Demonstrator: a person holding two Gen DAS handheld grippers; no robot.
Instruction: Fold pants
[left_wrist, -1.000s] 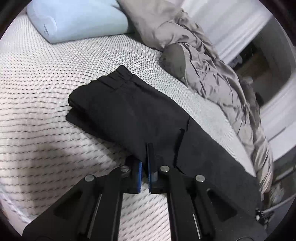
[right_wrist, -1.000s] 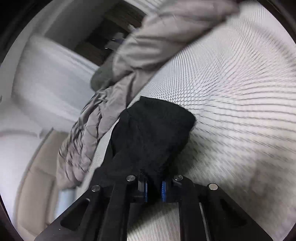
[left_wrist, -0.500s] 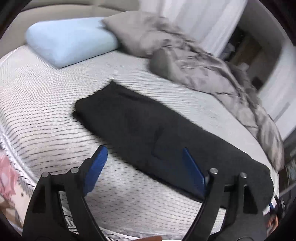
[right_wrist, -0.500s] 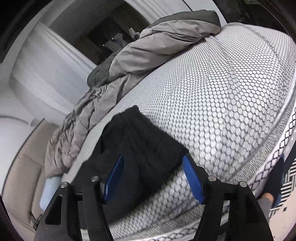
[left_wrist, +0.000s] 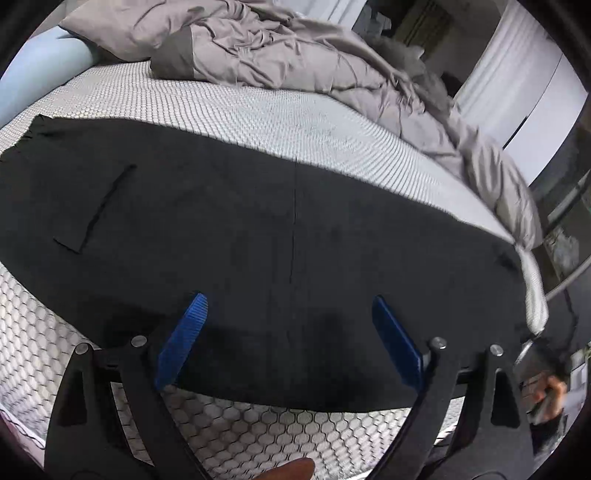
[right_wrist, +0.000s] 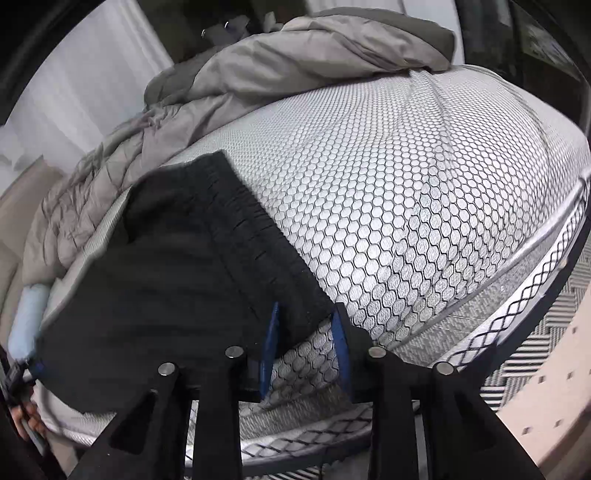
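Observation:
The black pants (left_wrist: 258, 229) lie flat and lengthwise on the mattress, folded leg on leg, with a pocket slit at the left. My left gripper (left_wrist: 290, 314) is open and empty, its blue pads low over the pants' near edge. In the right wrist view the pants (right_wrist: 177, 273) show their elastic waistband (right_wrist: 255, 236) end. My right gripper (right_wrist: 306, 321) is partly open, its pads on either side of the waistband's near corner, not closed on it.
A white mattress with a honeycomb pattern (right_wrist: 406, 192) carries the pants. A crumpled grey duvet (left_wrist: 295, 55) lies along the far side. A light blue pillow (left_wrist: 33, 74) sits at far left. The bed edge and patterned floor (right_wrist: 546, 332) are at right.
Both grippers let go of the pants and opened. The pants now lie spread long and flat. Both grippers have come in close, the right narrowing around the waistband corner.

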